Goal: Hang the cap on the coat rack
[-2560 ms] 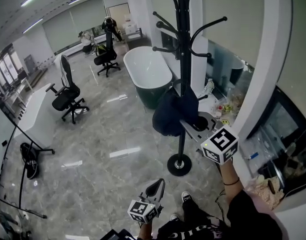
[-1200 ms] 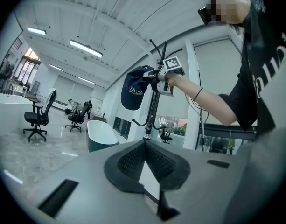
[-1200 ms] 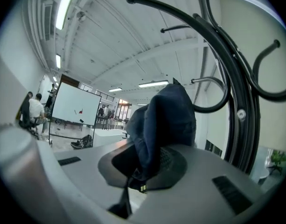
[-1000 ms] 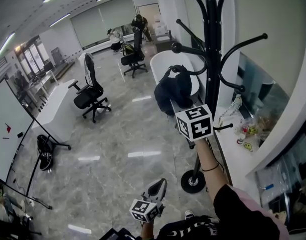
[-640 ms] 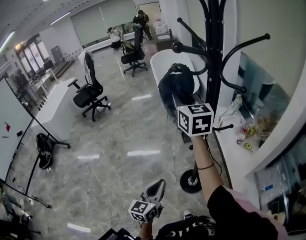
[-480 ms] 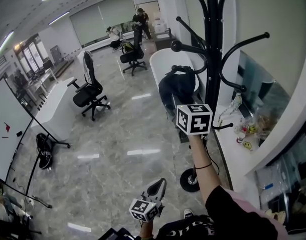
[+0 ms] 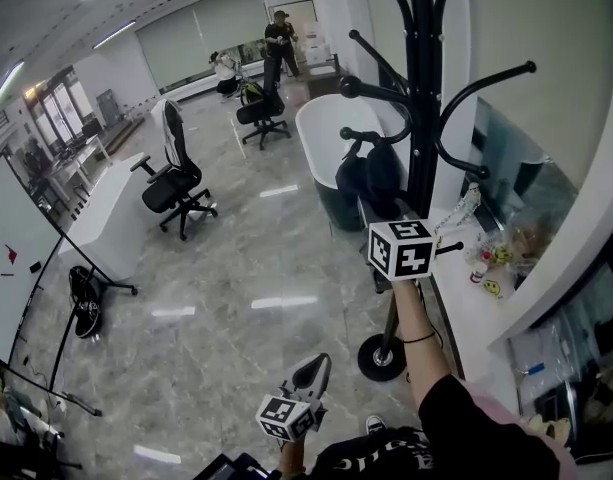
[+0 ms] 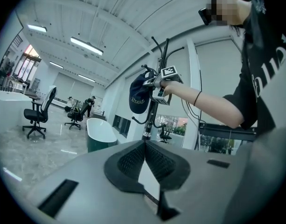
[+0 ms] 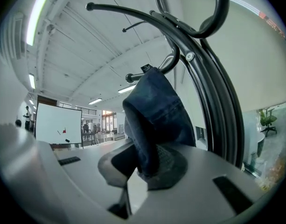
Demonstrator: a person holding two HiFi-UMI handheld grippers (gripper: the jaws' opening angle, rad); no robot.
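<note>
A dark navy cap [image 7: 371, 173] is up against the black coat rack [image 7: 418, 88], its top at a lower hook with a ball end [image 7: 348, 135]. My right gripper [image 7: 379, 208] is shut on the cap's lower edge, arm raised, marker cube below. In the right gripper view the cap's fabric [image 9: 154, 115] is pinched between the pads, with the hook [image 9: 129, 77] just behind its top. Whether the cap rests on the hook I cannot tell. My left gripper [image 7: 313, 371] hangs low near my body, shut and empty. From the left gripper [image 8: 145, 146] view the cap [image 8: 139, 94] shows far off.
A white tub with a green outside [image 7: 321, 133] stands behind the rack. The rack's round base [image 7: 381, 358] sits on the grey tiled floor near my feet. A cluttered counter [image 7: 486, 268] runs along the right. Office chairs [image 7: 171, 183] and a whiteboard [image 7: 11, 258] stand to the left.
The right gripper has carried the cap rightward to the rack's pole and the lower hook, and its cube sits a little lower. The left gripper has stayed put.
</note>
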